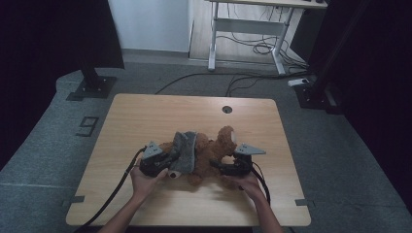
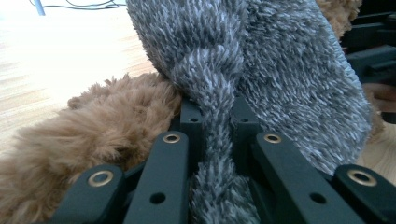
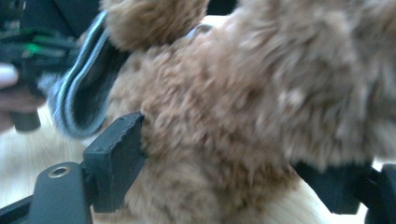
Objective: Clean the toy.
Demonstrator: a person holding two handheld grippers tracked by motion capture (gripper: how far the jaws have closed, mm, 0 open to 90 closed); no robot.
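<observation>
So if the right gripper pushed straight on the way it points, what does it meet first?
The teddy bear itself: the right gripper already has its brown body between the jaws. Beyond it, probably the grey cloth, though depth is unclear.

The grey fleece garment [image 1: 185, 151] is covering the brown teddy bear's [image 1: 214, 150] left half. Plush is hiding the right gripper's [image 3: 219, 154] jaw pads, and that close view is blurring.

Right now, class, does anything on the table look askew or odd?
The fuzzy grey knitted garment sits bunched crookedly across the brown plush teddy bear, one twisted fold pinched by the left gripper.
</observation>
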